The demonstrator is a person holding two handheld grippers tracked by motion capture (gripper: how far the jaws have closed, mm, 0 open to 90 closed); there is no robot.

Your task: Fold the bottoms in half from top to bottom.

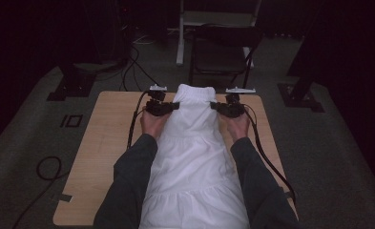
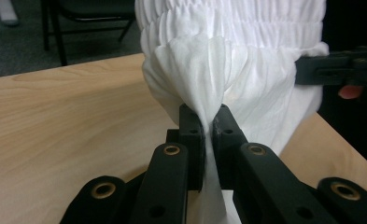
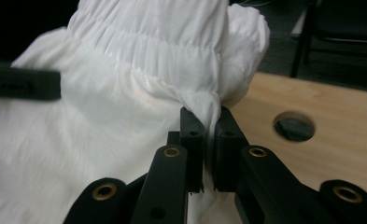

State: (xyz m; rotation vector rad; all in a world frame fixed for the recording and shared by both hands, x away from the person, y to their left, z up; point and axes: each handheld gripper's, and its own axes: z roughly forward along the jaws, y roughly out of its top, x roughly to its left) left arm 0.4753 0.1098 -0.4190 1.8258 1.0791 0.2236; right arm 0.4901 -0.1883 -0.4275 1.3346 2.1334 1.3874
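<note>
white garment (image 1: 194, 162) lies on wooden table (image 1: 106, 143).

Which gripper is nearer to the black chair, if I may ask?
Right: the right gripper is directly before the chair, the left gripper farther off to its left.

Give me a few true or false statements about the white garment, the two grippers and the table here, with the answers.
1. Both grippers pinch the white garment. True: the left gripper and right gripper are each shut on a fold of cloth.
2. The grippers hold the hem. False: they hold it just below the gathered elastic band, one at each side.
3. The table is wooden. True.
4. The garment is folded into a square. False: it lies stretched out lengthwise towards the person.
5. A chair stands beyond the table. True.
</note>
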